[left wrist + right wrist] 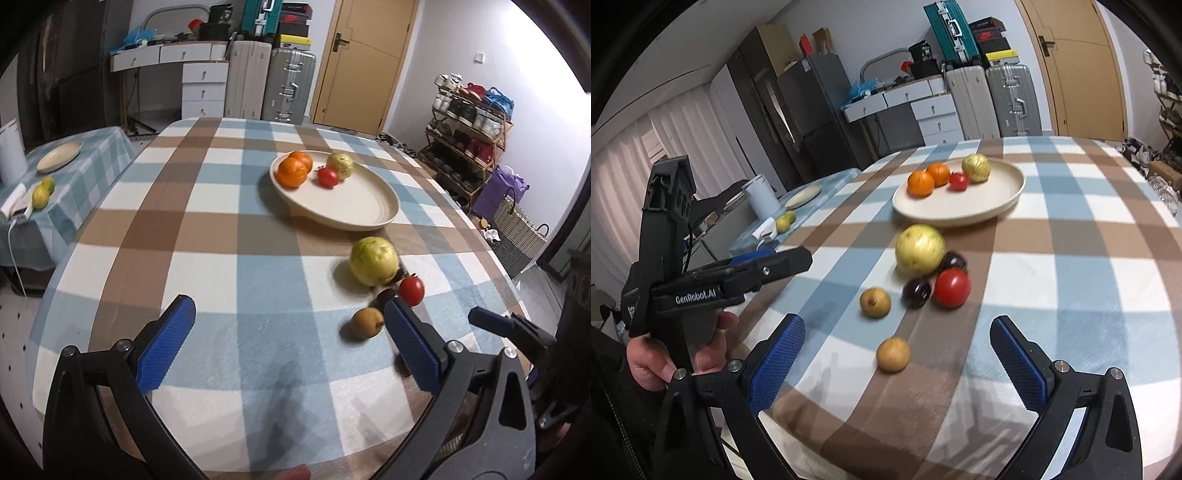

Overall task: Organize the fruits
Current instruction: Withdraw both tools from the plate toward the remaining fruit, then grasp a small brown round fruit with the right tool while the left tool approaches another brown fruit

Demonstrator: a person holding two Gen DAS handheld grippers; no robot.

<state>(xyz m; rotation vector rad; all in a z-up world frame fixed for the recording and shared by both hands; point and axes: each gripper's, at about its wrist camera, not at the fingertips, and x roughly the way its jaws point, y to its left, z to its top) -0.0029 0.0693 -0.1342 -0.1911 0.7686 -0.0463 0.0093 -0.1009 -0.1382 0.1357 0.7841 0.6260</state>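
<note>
- In the left wrist view, one dark plum (386,295) is half hidden behind the left gripper's (291,325) right finger; the fruit is motion-blurred.
- Both the left gripper and the right gripper (897,350) are held wide apart, empty, above the checked tablecloth (1071,258).
- A small brown fruit (893,353) lies between the right gripper's fingertips.
- Only the right wrist view shows both plums (916,292) beside the large tomato (953,288) and the green guava (919,248), near the plate (960,210).
</note>
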